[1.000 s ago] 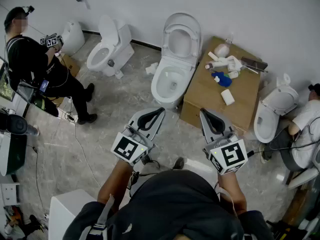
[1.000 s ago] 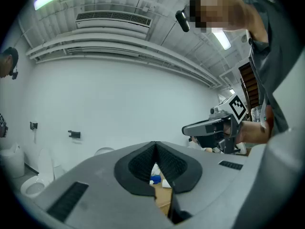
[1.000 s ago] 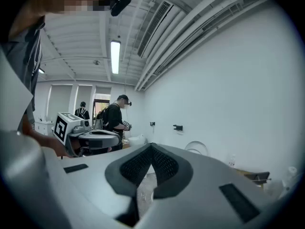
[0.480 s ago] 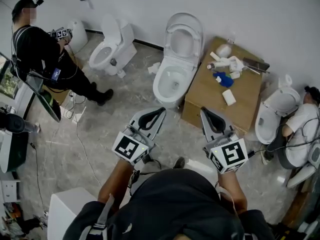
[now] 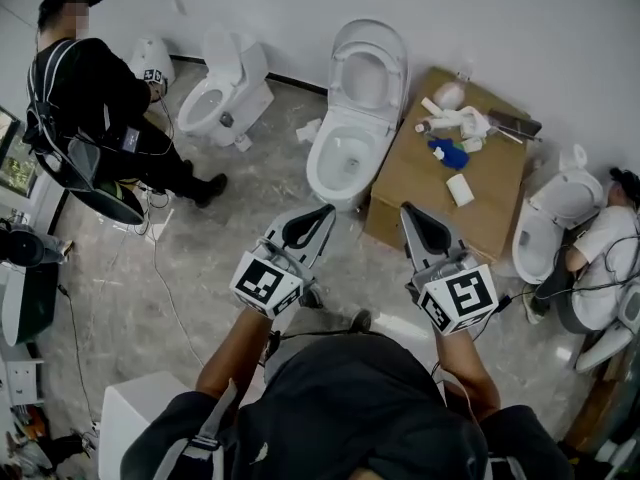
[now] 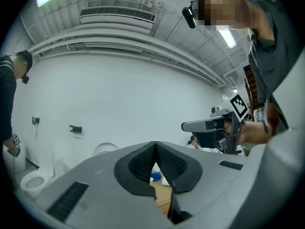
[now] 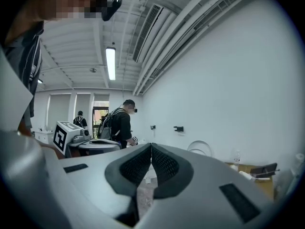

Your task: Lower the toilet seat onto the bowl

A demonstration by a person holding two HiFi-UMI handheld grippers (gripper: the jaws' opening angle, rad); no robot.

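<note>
Held the left gripper (image 5: pixel 327 210) out over the grey floor (image 5: pixel 200 258), jaws pressed together along their whole length and gripping nothing. Held the right gripper (image 5: pixel 407 209) near it, likewise closed tight and empty. Pointed both tools towards the white toilet ahead, well short of touching it. Faced the toilet seat (image 5: pixel 338 73) standing upright at the back, raised clear of the bowl (image 5: pixel 322 173) below it. Stood with a cardboard box (image 5: pixel 420 193) just to the right of the bowl, strewn with a blue item (image 5: pixel 445 155) and white odds and ends, and a second toilet (image 5: pixel 215 98) farther left. Shared the room with a person in black (image 5: pixel 90 88) at the far left and a crouching person (image 5: pixel 612 248) at the right edge beside a third toilet (image 5: pixel 550 218).
</note>
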